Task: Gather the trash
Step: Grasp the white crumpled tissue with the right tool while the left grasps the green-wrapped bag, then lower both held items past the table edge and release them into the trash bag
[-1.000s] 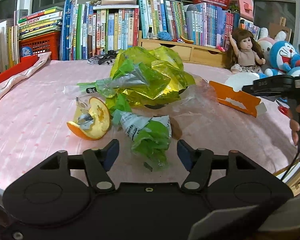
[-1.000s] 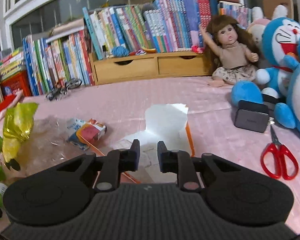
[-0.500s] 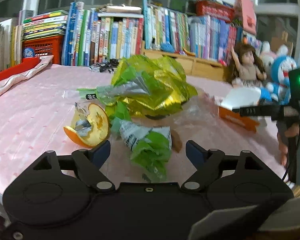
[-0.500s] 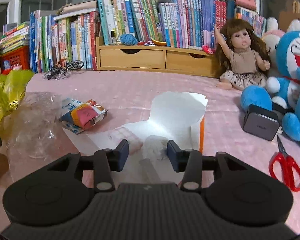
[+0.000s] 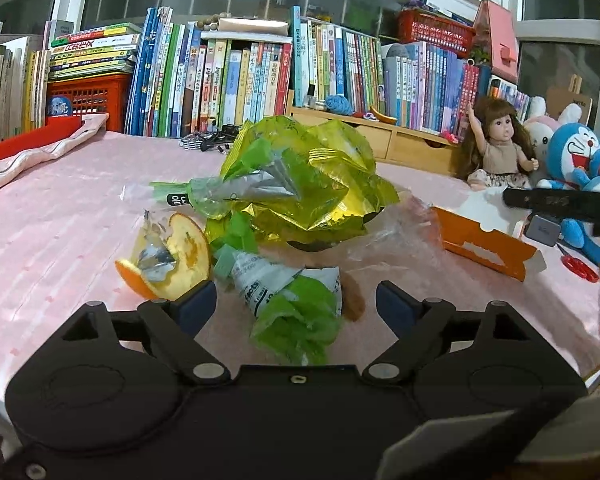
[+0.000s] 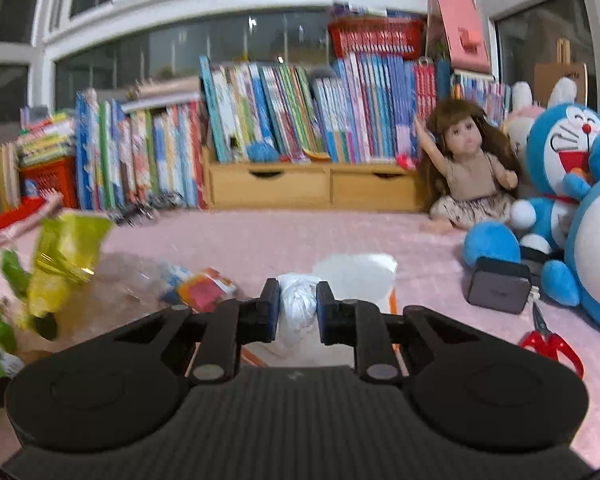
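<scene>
The right tongs (image 6: pixel 298 304) are clenched on a crumpled white tissue wad (image 6: pixel 297 308); their jaws have just been closing, and both blue pads press its sides. The wad is creased, pale and bunched, and it bulges above and below the pads. It sits clear of the pink-covered worktop (image 6: pixel 260 240), in front of the white-and-orange flattened carton (image 6: pixel 356 276).

The left tongs (image 5: pixel 296 300) are released; their jaws have just been opening, and the pads touch nothing. Between them lies a crumpled green-and-white wrapper (image 5: pixel 292 304), near the front edge of the worktop. Just beside the left pad lies an orange peel (image 5: pixel 172 256) with a foil scrap in it. Behind these sits a yellow-green foil bag (image 5: pixel 308 184), with clear plastic film (image 5: pixel 392 232) to its right.

Compared with a second ago, the wad has come off the carton and into the right tongs, which were then nearly closed and empty. The left tongs stand wider than before, and the green wrapper has kept its place.

Red scissors (image 6: pixel 552 344) lie toward the right edge.
</scene>
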